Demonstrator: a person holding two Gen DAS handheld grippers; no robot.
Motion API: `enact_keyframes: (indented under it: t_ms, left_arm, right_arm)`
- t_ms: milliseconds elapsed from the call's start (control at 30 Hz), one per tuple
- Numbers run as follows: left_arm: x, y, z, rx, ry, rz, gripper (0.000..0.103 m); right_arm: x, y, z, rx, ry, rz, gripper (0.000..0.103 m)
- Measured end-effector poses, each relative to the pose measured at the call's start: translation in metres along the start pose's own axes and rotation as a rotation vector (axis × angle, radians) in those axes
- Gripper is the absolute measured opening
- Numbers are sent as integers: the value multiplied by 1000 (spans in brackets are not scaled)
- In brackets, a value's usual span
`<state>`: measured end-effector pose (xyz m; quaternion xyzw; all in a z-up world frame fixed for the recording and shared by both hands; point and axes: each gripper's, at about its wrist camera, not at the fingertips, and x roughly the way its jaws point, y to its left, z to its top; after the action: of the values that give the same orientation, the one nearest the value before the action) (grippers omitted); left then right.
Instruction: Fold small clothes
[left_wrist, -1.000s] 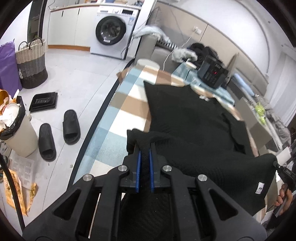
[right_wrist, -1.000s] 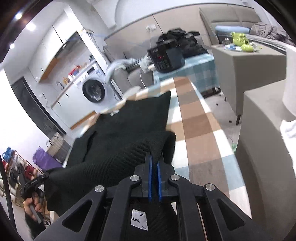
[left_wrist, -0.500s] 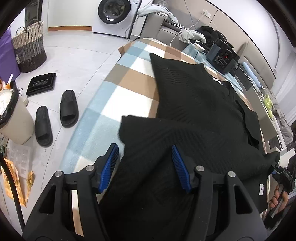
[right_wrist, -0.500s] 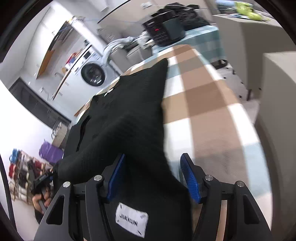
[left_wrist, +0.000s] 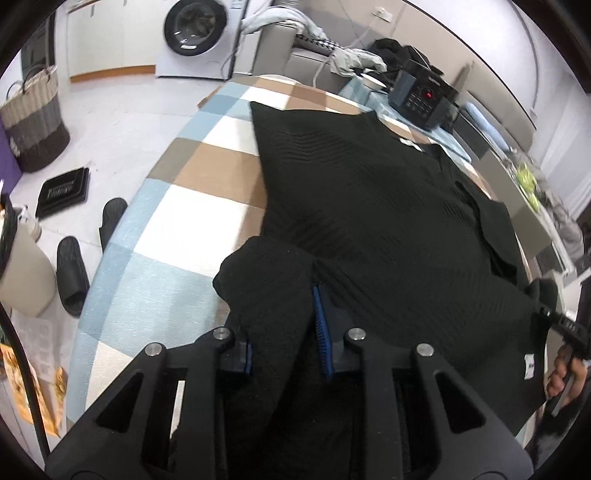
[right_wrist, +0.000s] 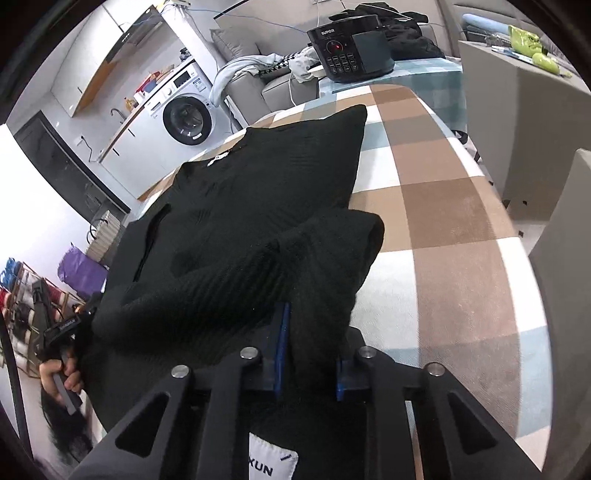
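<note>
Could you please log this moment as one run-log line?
stage: refolding hem | left claw: closing on sweater fold | right claw: closing on fold | surface: checked cloth

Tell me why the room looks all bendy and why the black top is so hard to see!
Left wrist view: the fisheye lens bows the checked tablecloth and darkens the corners; the black knit top shows only faint ribs. Right wrist view: same bending on the washing machine; light from the side picks out the top's ribs, and the close-up label is cut off.
</note>
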<state>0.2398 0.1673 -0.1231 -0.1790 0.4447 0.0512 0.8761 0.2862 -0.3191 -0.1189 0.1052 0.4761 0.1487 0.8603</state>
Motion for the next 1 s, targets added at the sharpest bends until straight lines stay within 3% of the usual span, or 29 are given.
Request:
enact_keyframes:
  t_ms: [300, 533, 700, 833, 900, 933, 1000]
  left_arm:
    - [-4, -26, -17, 67, 39, -56, 23]
    - [-19, 11, -14, -68, -1, -61, 20]
    - [-37, 23, -10, -101, -57, -32, 20]
    - [-52, 31, -16, -115, -77, -7, 21]
    - [-55, 33, -22, -111, -45, -15, 23]
    - [-57, 35, -26, -100, -30, -11, 23]
    - [-65, 34, -38, -79, -25, -5, 33]
  right_arm:
    - [-26, -19, -10, 47, -15, -47, 16]
    - [-30, -19, -7, 70, -24, -49, 16]
    - [-29, -12, 2, 70, -48, -46, 16]
    - [-33, -16, 0, 99, -19, -32, 22]
    - [-39, -18, -6, 104, -12, -24, 39]
    - [-45, -19, -12, 100, -18, -11, 42]
    - [-55, -21, -22, 88, -24, -4, 44]
